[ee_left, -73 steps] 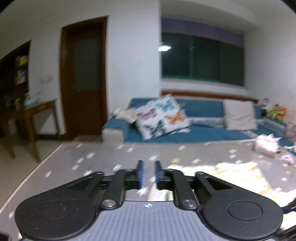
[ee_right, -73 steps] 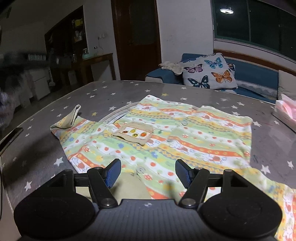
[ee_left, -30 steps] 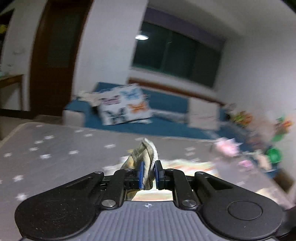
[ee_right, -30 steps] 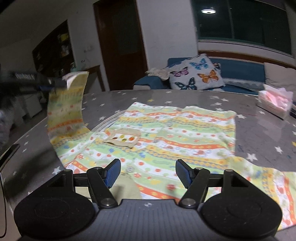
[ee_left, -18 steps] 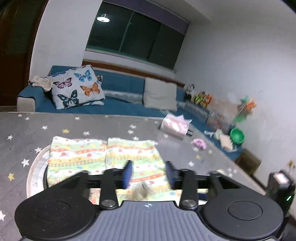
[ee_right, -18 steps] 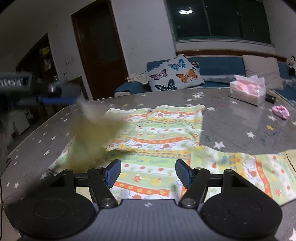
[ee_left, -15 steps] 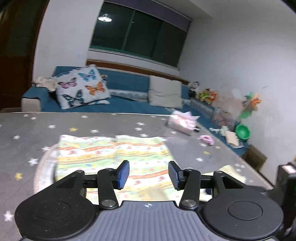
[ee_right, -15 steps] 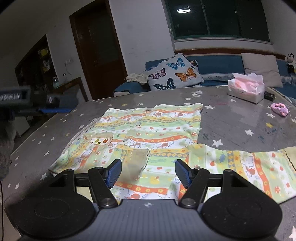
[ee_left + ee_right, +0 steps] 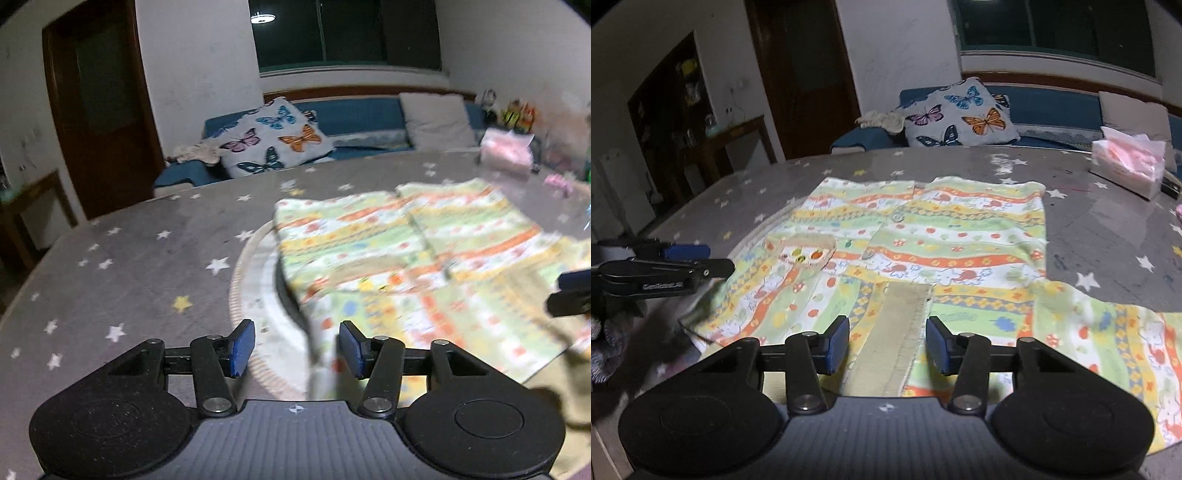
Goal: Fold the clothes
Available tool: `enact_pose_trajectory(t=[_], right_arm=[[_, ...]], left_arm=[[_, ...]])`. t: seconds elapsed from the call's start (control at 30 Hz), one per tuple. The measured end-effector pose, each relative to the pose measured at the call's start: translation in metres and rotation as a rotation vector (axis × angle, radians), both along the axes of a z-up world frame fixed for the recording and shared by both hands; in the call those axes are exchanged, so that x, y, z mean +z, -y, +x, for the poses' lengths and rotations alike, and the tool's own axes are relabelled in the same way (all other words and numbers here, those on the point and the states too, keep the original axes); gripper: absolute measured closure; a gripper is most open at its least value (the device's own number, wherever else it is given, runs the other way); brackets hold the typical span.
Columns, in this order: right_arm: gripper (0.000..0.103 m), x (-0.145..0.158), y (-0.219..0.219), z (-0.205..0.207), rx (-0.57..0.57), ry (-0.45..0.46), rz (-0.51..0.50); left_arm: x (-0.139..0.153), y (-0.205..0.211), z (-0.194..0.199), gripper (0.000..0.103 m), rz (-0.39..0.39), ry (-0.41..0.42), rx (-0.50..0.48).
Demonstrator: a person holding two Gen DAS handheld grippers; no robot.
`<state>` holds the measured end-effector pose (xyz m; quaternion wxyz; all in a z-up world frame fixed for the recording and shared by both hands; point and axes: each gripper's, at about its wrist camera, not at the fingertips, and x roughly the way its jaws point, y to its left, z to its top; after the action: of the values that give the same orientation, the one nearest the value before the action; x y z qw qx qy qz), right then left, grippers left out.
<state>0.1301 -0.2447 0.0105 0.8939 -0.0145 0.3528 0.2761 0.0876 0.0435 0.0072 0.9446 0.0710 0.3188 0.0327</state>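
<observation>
- Since the earlier frames the left sleeve point(image 9: 905, 325) has been carried across and dropped onto the shirt point(image 9: 923, 236); it now lies folded inward over the lower front, cuff uppermost.
- The shirt lies flat, front up, on the star-patterned desk point(image 9: 1108, 236); its right sleeve point(image 9: 1126, 332) is still spread outward.
- Left gripper point(image 9: 297, 347): fingers apart, empty, over the shirt's left edge.
- Right gripper point(image 9: 886, 345): fingers apart, empty, straddling the folded cuff without clamping it.
- Judged next step: grip the right sleeve at its cuff, lift only enough to clear the fabric, lay it across symmetrically.
- Keep the tissue box point(image 9: 1130, 162) clear of the sweep.
</observation>
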Motion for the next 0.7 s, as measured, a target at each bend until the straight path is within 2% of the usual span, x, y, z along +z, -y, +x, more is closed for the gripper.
enact_pose_trajectory(t=[0.1, 0.23, 0.33, 0.4, 0.47, 0.7], right_arm=[[0.056, -0.005, -0.001, 0.001, -0.007, -0.012, -0.036], [0.055, -0.001, 0.016, -0.004, -0.043, -0.007, -0.019], [0.050, 0.006, 0.042, -0.009, -0.114, 0.011, -0.002], [0.045, 0.009, 0.066, -0.010, -0.181, 0.028, -0.002], [0.044, 0.009, 0.090, -0.008, -0.257, 0.036, -0.021], [0.043, 0.004, 0.174, 0.001, -0.524, 0.060, -0.086]], left_arm=[[-0.010, -0.002, 0.004, 0.038, 0.040, -0.015, 0.010], [-0.009, -0.005, 0.006, 0.027, 0.042, -0.011, 0.031], [-0.003, -0.004, 0.006, 0.018, 0.029, 0.005, 0.028], [0.001, -0.002, 0.005, 0.005, 0.025, 0.025, 0.020], [0.006, 0.002, 0.004, 0.000, 0.015, 0.042, 0.011], [0.008, 0.014, 0.010, 0.000, -0.003, 0.045, -0.008]])
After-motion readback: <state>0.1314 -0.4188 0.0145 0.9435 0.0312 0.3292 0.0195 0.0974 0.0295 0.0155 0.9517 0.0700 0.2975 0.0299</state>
